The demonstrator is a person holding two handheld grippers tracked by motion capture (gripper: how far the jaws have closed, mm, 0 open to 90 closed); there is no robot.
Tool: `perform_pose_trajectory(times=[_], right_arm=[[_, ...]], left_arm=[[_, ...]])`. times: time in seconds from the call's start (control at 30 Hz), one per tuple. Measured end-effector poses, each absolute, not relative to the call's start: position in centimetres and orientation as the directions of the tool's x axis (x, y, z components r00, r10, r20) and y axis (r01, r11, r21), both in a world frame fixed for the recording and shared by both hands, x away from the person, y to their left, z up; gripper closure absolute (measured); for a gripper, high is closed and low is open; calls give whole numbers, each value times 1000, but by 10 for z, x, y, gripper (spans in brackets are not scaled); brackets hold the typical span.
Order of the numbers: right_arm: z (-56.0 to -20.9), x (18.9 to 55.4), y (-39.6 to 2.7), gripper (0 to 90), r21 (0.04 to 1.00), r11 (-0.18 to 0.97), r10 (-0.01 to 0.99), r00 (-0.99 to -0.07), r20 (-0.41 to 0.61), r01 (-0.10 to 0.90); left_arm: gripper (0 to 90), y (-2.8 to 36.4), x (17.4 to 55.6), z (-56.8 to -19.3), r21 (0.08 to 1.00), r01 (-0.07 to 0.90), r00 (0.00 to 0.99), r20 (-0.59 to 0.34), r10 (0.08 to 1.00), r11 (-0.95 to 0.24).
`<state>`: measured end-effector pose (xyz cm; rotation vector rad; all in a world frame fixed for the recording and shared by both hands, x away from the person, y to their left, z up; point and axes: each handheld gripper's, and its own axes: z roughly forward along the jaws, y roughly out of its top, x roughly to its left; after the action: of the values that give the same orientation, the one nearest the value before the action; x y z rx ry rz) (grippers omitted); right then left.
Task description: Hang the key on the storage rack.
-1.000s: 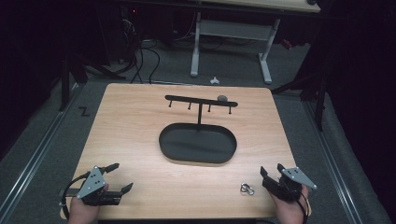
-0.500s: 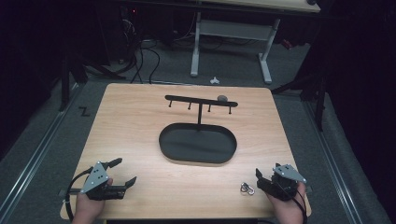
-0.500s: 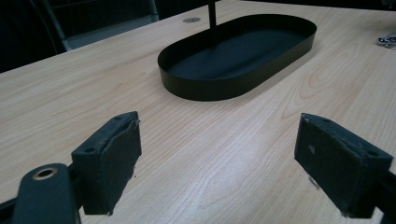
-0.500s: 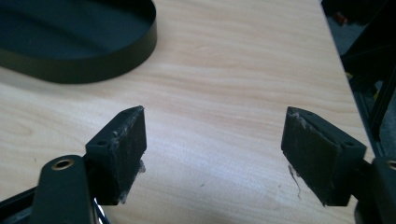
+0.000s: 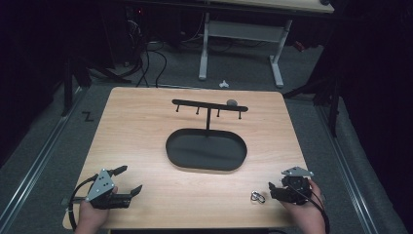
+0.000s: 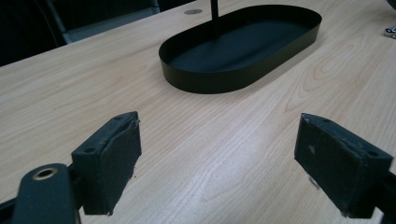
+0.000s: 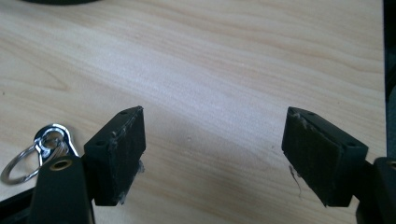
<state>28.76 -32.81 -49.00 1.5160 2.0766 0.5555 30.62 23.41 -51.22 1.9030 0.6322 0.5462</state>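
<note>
pale wood makes up the table (image 5: 146, 126), on which a black oval tray (image 5: 206, 151) with a hook stand (image 5: 209, 105) rising from its far side is set at the centre. the left gripper (image 5: 130, 179) is held low over the near left corner with its jaws spread wide and nothing between them. the right gripper (image 5: 271, 188) is held at the near right, jaws likewise wide apart and empty, pointed toward a small key ring (image 5: 257, 197) that lies flat on the table just beside it.

the step in hand is judged to be the pickup of the key ring. in the right gripper view the key ring (image 7: 39, 149) is seen outside the left jaw, not between the pads, so the gripper should be shifted sideways until the metal is centred, then lowered until the pad edges are close to the wood before being closed. a thin, flat piece is easily pushed away, so a slow closing is advised.

the key ring is seen as shiny silver: a round split loop joined to a small clasp-like piece.
</note>
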Motion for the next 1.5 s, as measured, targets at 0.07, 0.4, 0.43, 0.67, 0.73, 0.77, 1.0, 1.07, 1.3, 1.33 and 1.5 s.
perform_pose_trajectory(times=[0.07,0.4,0.43,0.67,0.73,0.77,1.0,1.07,1.3,1.33,1.5], right_arm=[[-486,289,-327,221,533,323,946,-282,-160,782],[-478,289,-318,240,344,420,907,-393,-150,839],[-477,288,-315,235,313,444,896,-413,-163,840],[-476,284,-307,224,240,498,866,-468,-175,833],[-475,283,-306,226,228,508,861,-481,-168,831],[-475,282,-305,228,219,508,861,-481,-166,833],[-476,283,-304,229,184,528,849,-505,-156,829],[-475,284,-299,243,185,547,837,-527,-147,816],[-477,285,-277,294,150,642,766,-624,-154,752],[-477,285,-277,294,150,642,766,-624,-154,752],[-479,291,-268,363,140,675,738,-655,-162,725]], left_arm=[[152,235,306,-512,918,187,762,89,641,-350],[152,235,304,-512,917,185,771,88,631,-354],[152,235,304,-513,917,186,773,86,629,-354],[152,234,305,-513,917,185,774,85,627,-353],[152,234,305,-513,917,186,776,85,626,-354],[152,234,305,-513,916,185,777,85,624,-355],[152,233,305,-513,915,186,779,84,621,-357],[152,233,305,-513,913,188,781,84,619,-361],[152,233,305,-513,914,190,780,82,621,-359],[152,233,305,-513,914,190,780,81,620,-359],[152,233,305,-513,914,192,779,79,622,-357]])
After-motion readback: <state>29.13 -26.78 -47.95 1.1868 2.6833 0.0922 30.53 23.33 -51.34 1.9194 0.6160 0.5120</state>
